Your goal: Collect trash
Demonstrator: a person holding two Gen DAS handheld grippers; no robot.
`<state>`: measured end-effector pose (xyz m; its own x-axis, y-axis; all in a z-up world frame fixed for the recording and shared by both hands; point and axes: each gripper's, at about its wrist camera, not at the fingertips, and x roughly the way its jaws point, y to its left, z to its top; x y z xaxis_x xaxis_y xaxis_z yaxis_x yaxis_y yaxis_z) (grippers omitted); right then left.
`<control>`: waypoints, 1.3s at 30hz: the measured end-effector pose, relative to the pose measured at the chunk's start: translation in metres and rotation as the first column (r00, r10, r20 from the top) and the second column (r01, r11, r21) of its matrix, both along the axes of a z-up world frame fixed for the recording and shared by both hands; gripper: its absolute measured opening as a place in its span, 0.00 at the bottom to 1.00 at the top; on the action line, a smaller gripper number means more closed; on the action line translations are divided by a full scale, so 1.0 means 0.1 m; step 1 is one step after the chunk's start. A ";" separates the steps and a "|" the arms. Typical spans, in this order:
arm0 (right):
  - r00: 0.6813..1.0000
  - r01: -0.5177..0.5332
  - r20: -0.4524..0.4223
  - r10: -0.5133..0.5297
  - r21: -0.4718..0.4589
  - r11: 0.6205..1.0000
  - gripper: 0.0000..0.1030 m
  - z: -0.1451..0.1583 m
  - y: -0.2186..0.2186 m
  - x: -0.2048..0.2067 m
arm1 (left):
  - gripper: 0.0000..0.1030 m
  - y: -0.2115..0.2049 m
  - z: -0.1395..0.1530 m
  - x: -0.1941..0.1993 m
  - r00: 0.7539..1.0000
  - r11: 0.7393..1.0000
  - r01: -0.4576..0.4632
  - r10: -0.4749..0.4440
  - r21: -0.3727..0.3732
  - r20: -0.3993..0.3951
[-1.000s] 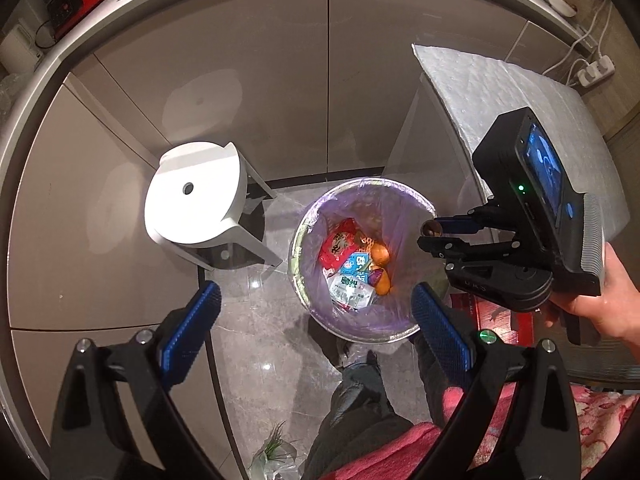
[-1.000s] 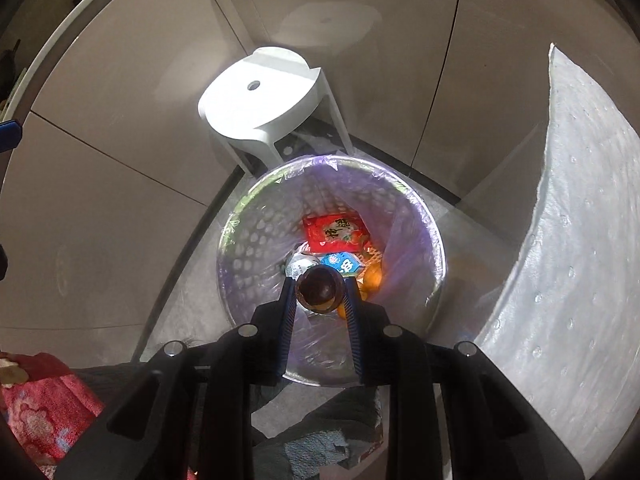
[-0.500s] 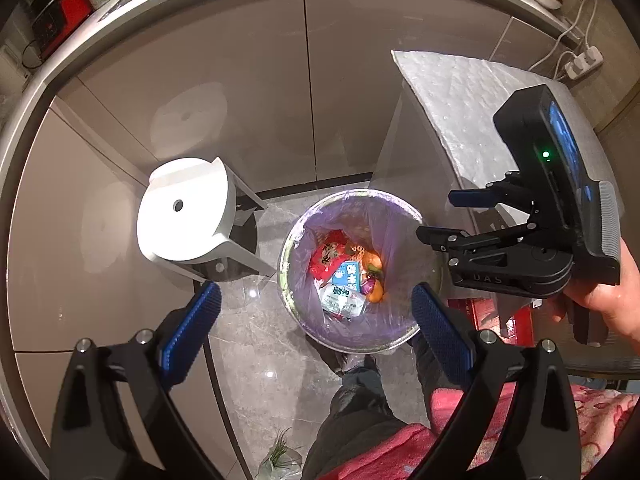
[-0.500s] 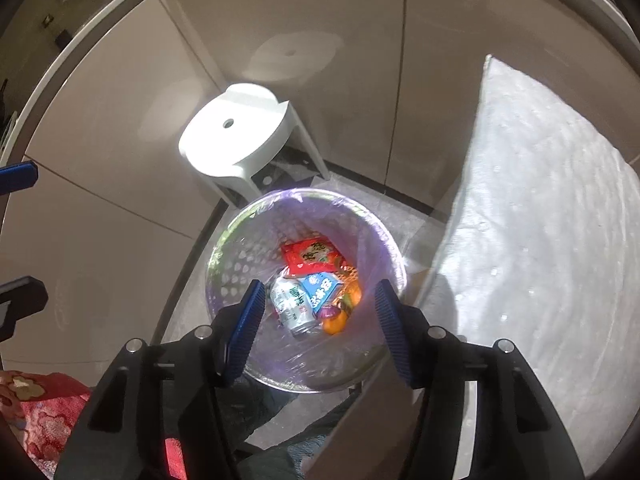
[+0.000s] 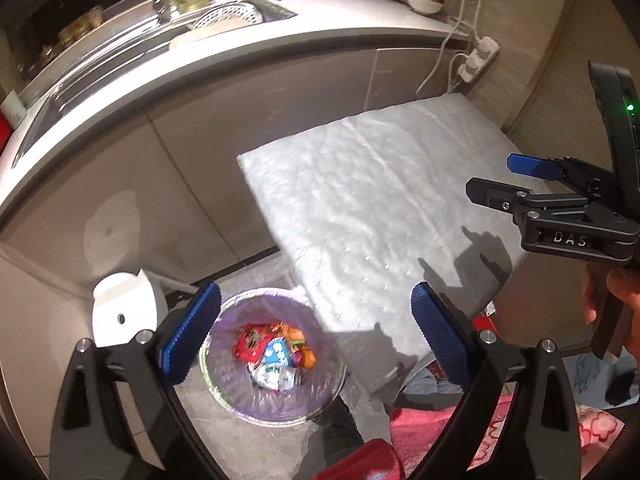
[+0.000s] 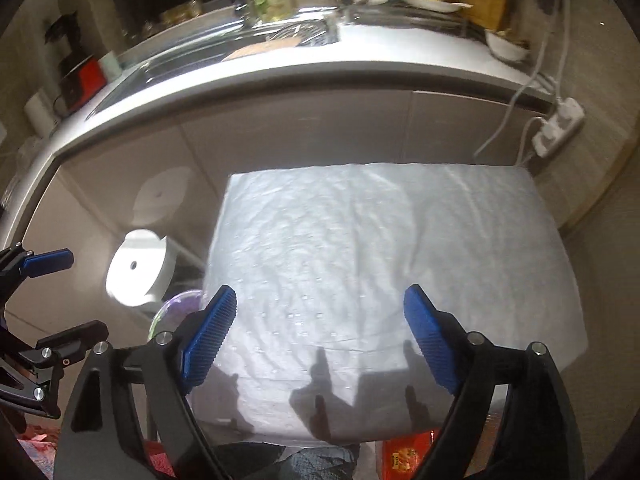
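Down on the grey tiled floor, beside the white round plastic stool [image 5: 120, 312], stands the round perforated waste basket lined with a translucent purple bag [image 5: 224, 392]. It already holds trash: a red snack wrapper [image 5: 249, 340], a blue-and-white carton [image 5: 277, 351], a crumpled silver-white pouch [image 5: 274, 377] and orange peel pieces [image 5: 301, 334], all bunched at the bottom.

Right gripper [image 6: 320, 338]: blue ribbed pads spread wide, having just been opening; nothing between them. It sits above the white dimpled cloth-covered table [image 6: 380, 248], which shows no litter on the part in view. Only the basket's rim peeks out at the table's left edge in the right wrist view.

Left gripper [image 5: 316, 336]: pads also wide apart, empty, with the basket framed between them from above.

Judgement: one drop-off looks complete. No loose trash is visible on table or floor, though the kitchen counter [image 5: 248, 56] behind is cluttered and blurred. Either collection is nearly finished or remaining pieces lie out of frame.

Handling note: bag contents light, crinkly, loosely piled.
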<state>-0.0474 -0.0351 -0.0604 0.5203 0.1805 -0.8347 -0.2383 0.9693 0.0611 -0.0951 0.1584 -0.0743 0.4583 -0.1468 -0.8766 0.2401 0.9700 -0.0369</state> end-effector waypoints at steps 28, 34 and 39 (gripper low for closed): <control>0.971 0.191 0.143 -0.192 0.021 0.981 0.94 0.59 -1.18 -0.16 | 0.89 -1.14 0.57 0.29 0.989 0.994 0.087 -0.079 -0.061 0.128; 0.947 0.211 0.236 -0.216 0.048 0.976 0.98 1.00 -0.91 -0.60 | 0.93 -0.89 0.96 -0.05 0.968 0.995 0.090 -0.079 -0.036 0.238; 0.927 0.236 0.284 -0.246 0.070 0.969 0.98 1.32 -0.67 -1.02 | 0.93 -0.66 1.25 -0.36 0.945 0.991 0.136 -0.124 -0.019 0.302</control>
